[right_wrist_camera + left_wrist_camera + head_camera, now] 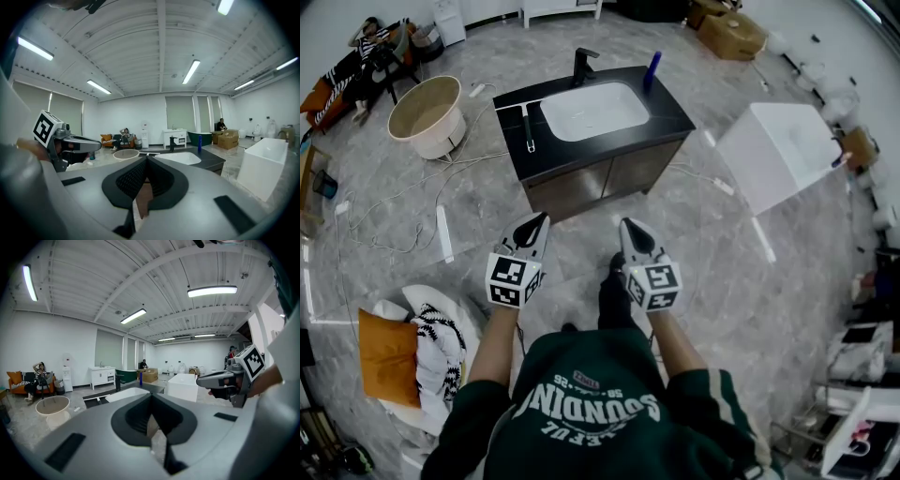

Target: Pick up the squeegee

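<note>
The squeegee (pixel 528 127) lies on the left end of the black vanity counter (pixel 670 117), its white blade at the far end and its black handle pointing toward me, beside the white sink (pixel 593 110). In the left gripper view the squeegee (pixel 97 398) shows as a pale strip on the counter ahead. My left gripper (pixel 542 217) (pixel 151 397) and right gripper (pixel 626 225) (pixel 146 159) hover side by side over the floor, short of the vanity's front. Both are shut with nothing in them.
A black faucet (pixel 582 66) and a blue bottle (pixel 652 67) stand at the counter's back. A white rectangular tub (pixel 783 150) stands at the right, a beige round tub (pixel 427 112) at the left. Cables (pixel 403 220) trail over the floor. A cushion and cloth pile (pixel 403 352) lies near left.
</note>
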Demonstrator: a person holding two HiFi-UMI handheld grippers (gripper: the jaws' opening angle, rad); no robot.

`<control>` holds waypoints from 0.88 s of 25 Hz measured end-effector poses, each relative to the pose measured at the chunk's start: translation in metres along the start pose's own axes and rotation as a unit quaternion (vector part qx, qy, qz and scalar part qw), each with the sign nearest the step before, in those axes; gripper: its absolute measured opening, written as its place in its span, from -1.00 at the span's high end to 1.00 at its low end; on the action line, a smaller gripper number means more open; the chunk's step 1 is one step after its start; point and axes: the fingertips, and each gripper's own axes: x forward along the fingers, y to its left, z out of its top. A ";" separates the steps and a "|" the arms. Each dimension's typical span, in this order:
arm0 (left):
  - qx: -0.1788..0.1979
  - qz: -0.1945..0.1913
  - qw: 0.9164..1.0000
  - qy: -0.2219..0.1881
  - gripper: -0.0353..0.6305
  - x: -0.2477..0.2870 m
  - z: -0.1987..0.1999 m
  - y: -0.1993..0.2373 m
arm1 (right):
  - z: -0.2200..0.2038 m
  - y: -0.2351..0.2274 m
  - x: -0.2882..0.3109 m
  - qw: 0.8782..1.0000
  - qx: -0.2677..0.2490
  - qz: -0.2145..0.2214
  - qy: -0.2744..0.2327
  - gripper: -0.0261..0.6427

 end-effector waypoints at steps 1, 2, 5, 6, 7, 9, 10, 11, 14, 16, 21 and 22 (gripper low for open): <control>0.000 0.001 1.000 0.001 0.89 0.005 -0.001 0.003 | -0.001 -0.004 0.006 1.000 0.000 0.000 0.000 0.92; 0.000 0.002 1.000 0.002 0.89 0.011 -0.003 0.006 | -0.002 -0.008 0.011 1.000 0.001 -0.001 0.000 0.92; -0.002 0.004 1.000 0.006 0.89 0.028 -0.002 0.014 | -0.001 -0.024 0.030 1.000 0.008 -0.004 0.005 0.92; -0.002 0.005 1.000 0.008 0.89 0.036 -0.002 0.017 | 0.000 -0.029 0.038 1.000 0.009 -0.003 0.005 0.92; -0.003 0.007 1.000 0.010 0.89 0.043 0.000 0.022 | 0.002 -0.035 0.046 1.000 0.010 -0.001 0.005 0.92; -0.007 0.015 1.000 0.011 0.89 0.060 0.004 0.033 | 0.007 -0.046 0.065 1.000 0.011 0.008 0.004 0.92; -0.009 0.020 1.000 0.012 0.89 0.068 0.007 0.038 | 0.010 -0.052 0.075 1.000 0.011 0.013 0.004 0.92; -0.011 0.024 1.000 0.014 0.89 0.076 0.009 0.042 | 0.012 -0.058 0.084 1.000 0.011 0.017 0.005 0.92; -0.016 0.036 0.999 0.021 0.89 0.103 0.013 0.056 | 0.021 -0.077 0.116 0.999 0.012 0.032 0.008 0.92; -0.021 0.049 0.998 0.024 0.89 0.122 0.017 0.067 | 0.028 -0.089 0.139 0.999 0.011 0.047 0.008 0.92; -0.041 0.094 0.994 0.030 0.89 0.166 0.029 0.099 | 0.048 -0.117 0.201 0.996 0.004 0.092 0.005 0.92; -0.045 0.104 0.993 0.030 0.89 0.175 0.033 0.105 | 0.053 -0.122 0.213 0.995 0.002 0.103 0.006 0.92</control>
